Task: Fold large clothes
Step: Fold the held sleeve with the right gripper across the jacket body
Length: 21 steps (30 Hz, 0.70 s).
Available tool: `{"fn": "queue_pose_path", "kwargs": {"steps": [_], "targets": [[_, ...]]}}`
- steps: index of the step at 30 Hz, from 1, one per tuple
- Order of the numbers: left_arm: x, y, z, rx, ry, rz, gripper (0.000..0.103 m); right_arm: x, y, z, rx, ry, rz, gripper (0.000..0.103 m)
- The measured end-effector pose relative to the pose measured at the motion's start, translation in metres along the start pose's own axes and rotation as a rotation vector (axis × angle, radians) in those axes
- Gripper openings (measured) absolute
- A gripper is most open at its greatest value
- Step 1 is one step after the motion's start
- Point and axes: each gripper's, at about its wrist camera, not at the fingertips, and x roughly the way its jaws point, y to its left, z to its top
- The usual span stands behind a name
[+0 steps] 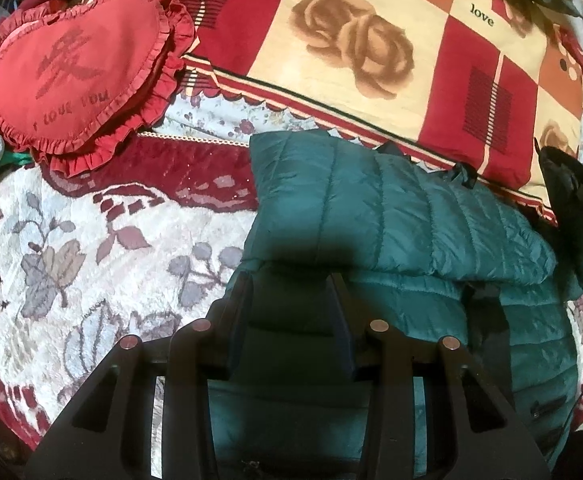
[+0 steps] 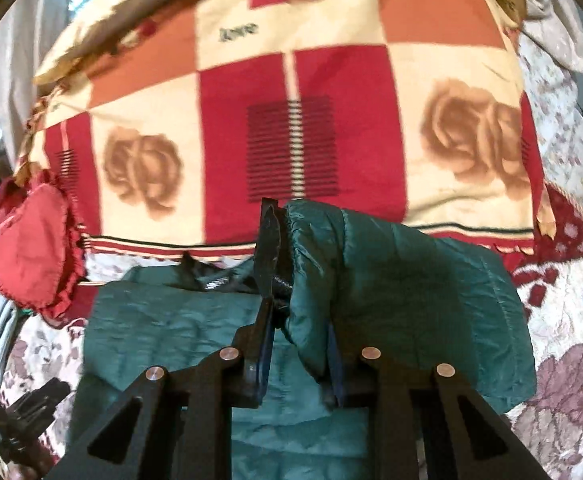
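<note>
A floral bed cover (image 1: 71, 240) fills the lower frame, and a checked rose blanket (image 1: 351, 40) lies across the top. The green puffer jacket (image 1: 391, 216) lies at center right, one sleeve folded over. The heart cushion (image 1: 75, 68) sits upper left. The right gripper (image 2: 297, 320) clamps the jacket's sleeve; the left gripper (image 1: 291, 300) hangs with fingers apart above the jacket.

Bedding around your work area

You had a red heart-shaped ruffled cushion (image 1: 77, 70) at the upper left, a red-and-cream rose-print quilt (image 1: 355, 44) marked "love" across the top, and a floral fleece blanket (image 1: 91, 248) filling the lower left.
</note>
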Motion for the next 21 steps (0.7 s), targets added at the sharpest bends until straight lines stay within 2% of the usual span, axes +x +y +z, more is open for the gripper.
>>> {"fn": "queue_pose_path", "kwargs": {"steps": [8, 21], "targets": [[-0.010, 0.004, 0.004, -0.001, -0.018, 0.008, 0.037, -0.014, 0.060, 0.002, -0.082, -0.016, 0.077, 0.023], [-0.018, 0.024, 0.004, -0.036, -0.030, 0.013, 0.037, -0.002, 0.152, -0.006, -0.177, 0.015, 0.206, 0.023]]}}
